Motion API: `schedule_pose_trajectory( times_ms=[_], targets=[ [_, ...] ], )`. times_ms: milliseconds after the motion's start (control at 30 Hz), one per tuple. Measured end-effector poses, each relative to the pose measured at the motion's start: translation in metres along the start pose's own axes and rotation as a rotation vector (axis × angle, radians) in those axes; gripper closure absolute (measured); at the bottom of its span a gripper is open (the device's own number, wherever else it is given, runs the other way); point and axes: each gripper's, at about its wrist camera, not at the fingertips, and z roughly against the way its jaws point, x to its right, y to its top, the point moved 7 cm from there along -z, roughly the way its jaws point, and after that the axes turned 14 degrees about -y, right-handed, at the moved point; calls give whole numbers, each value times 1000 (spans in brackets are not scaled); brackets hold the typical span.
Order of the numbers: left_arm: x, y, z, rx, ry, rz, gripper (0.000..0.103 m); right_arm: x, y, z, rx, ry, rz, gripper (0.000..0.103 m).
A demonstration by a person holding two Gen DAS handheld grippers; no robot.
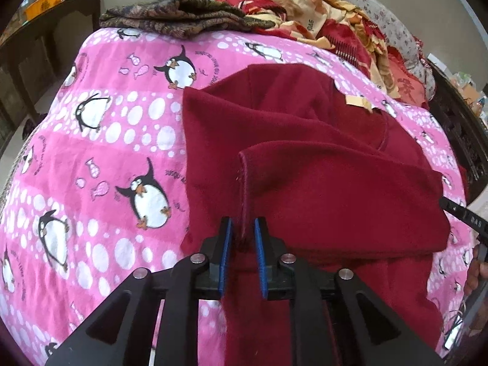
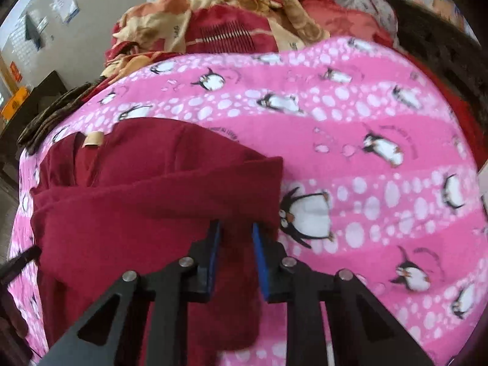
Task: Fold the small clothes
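Left gripper [image 1: 243,228] and right gripper [image 2: 235,233] both clamp the maroon garment [image 1: 320,158], its tan label [image 1: 357,101] unreadable.

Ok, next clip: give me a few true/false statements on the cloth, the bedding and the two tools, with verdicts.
1. The garment being folded is dark red. True.
2. It lies on a plain blue sheet. False: it lies on a pink penguin-print blanket.
3. The left tool has garment fabric between its blue pads. True.
4. A tan label shows at the garment's far end. True.
5. The right tool hangs over bare blanket, away from the garment. False: red cloth sits between its fingers.
6. Nothing lies beyond the blanket's far edge. False: a brown patterned cloth and red-and-cream bedding are there.
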Motion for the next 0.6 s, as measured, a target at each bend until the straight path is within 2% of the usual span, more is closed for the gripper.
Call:
schedule_pose_trajectory(
  times_ms=[133,233,400,500,533,600],
  targets=[
    [-3,-18,15,-11,17,-39,103,4,-25,27,5,18,45,52],
    [-10,-35,20,-35,8,-39,103,13,-55,33,-26,37,67,51],
    [-17,-53,12,-63,-18,8,102,7,-94,20,-76,68,126,51],
    [-12,-55,10,-63,-25,13,102,-6,-92,9,-63,120,93,51],
    [-11,-56,8,-65,-22,10,102,-10,-89,4,-54,124,74,47],
    [-10,-56,7,-70,-13,8,102,-12,-79,2,-2,88,61,56]
  ],
)
